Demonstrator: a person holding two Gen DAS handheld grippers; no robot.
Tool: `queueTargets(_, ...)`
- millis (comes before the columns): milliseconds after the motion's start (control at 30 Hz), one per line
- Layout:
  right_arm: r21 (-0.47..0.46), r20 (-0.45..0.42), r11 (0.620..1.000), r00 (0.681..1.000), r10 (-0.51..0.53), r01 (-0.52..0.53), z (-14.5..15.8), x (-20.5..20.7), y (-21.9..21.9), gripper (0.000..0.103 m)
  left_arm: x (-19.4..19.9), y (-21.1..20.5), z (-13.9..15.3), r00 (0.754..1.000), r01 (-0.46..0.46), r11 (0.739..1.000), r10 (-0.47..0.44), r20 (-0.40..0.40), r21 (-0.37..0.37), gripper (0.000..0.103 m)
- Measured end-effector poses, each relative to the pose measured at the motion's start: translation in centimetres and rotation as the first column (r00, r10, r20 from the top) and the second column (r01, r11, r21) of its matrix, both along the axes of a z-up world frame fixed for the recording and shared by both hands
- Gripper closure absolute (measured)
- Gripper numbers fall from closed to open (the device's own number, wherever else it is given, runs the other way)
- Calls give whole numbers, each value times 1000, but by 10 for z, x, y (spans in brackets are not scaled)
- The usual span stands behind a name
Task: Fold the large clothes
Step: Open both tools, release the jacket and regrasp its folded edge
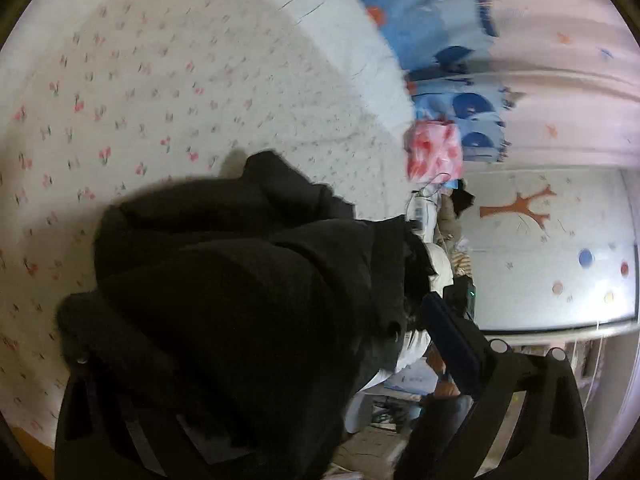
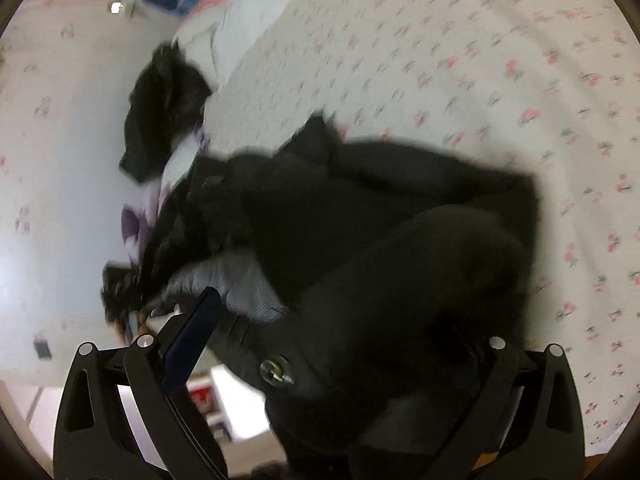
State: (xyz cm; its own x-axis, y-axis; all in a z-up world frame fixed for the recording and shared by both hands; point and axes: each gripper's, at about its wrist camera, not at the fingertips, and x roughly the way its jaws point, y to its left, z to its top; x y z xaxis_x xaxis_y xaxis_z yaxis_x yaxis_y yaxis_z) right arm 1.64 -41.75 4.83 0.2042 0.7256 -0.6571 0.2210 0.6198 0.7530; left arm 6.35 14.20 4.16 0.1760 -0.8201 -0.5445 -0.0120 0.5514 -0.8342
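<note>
Your bed (image 1: 168,92) fills most of both views, covered in a white sheet printed with small pink cherries. On it lies the black jacket (image 1: 240,280), bunched up and thick, spreading from the middle of the sheet toward you until it covers the near part of each camera. In the right wrist view a ribbed grey lining (image 2: 244,284) shows at the jacket's left side, and a metal snap button (image 2: 276,372) sits on the fabric close to the lens.

Far beyond the bed, the left wrist view shows a blue patterned blanket (image 1: 436,40), and below it a pink bag (image 1: 434,152).

Your left gripper (image 1: 280,368) has the jacket heaped over and between its fingers (image 1: 460,344); only the right finger is clear, and you cannot tell how tightly they hold. Your right gripper (image 2: 340,344) is likewise draped in black fabric, its left finger (image 2: 192,336) bare beside the cloth, so the grip cannot be judged either.
</note>
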Motion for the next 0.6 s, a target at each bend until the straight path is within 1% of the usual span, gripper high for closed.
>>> queueTargets(33,53,24,998,999,-40,38,2,-1,-10,7,-3,4,6,999,26,999,-25,37,-31,7)
queueTargets(67,128,60,987,992,-109,101,5,-3,-25,7,-8,12,13,996,43,998,-39,79,-53,7)
queueTargets(100,205,93,961,974,-207,185,8,-6,-43,7,-12,19,17,994,44,996,-37,103,-71,7)
queueTargets(133,248,106,939,957,-271,238,8,-9,-56,7,-15,26,19,993,36,996,-26,118,-84,7)
queueTargets(167,257,119,931,947,-297,260,9,-10,-61,7,-20,35,25,990,7,997,4,142,-74,7)
queueTargets(200,250,154,925,932,-330,286,14,-13,-66,7,-25,46,31,984,-31,995,47,173,-99,7)
queueTargets(233,237,195,928,921,-336,288,20,-17,-67,7,-29,53,33,979,-48,990,74,188,-136,7)
queueTargets(267,230,226,933,917,-328,277,24,-19,-66,7,-33,60,35,973,-64,981,102,206,-181,7)
queueTargets(300,218,277,941,908,-314,259,33,-24,-62,7,-39,66,39,962,-88,974,137,238,-208,7)
queueTargets(367,177,359,954,886,-293,243,46,-35,-53,7,-47,63,44,943,-116,980,160,291,-165,7)
queueTargets(400,128,412,965,873,-260,227,55,-42,-45,7,-51,54,46,936,-106,984,146,321,-140,7)
queueTargets(433,60,459,976,862,-215,211,63,-48,-33,7,-55,42,49,928,-77,990,116,354,-121,7)
queueTargets(467,17,485,980,855,-181,198,69,-52,-23,7,-60,21,52,913,-28,995,65,402,-98,7)
queueTargets(500,-62,519,983,847,-115,172,73,-53,-1,7,-65,1,55,893,2,998,28,450,-65,7)
queueTargets(533,-126,534,980,843,-63,153,76,-52,15,7,-68,-23,56,867,25,1000,-14,499,-16,7)
queueTargets(567,-197,542,971,841,-5,132,76,-48,31,7,-69,-44,56,846,46,998,-59,530,37,7)
queueTargets(600,-273,542,955,839,50,119,71,-47,58,7,-68,-66,54,827,57,994,-101,554,96,7)
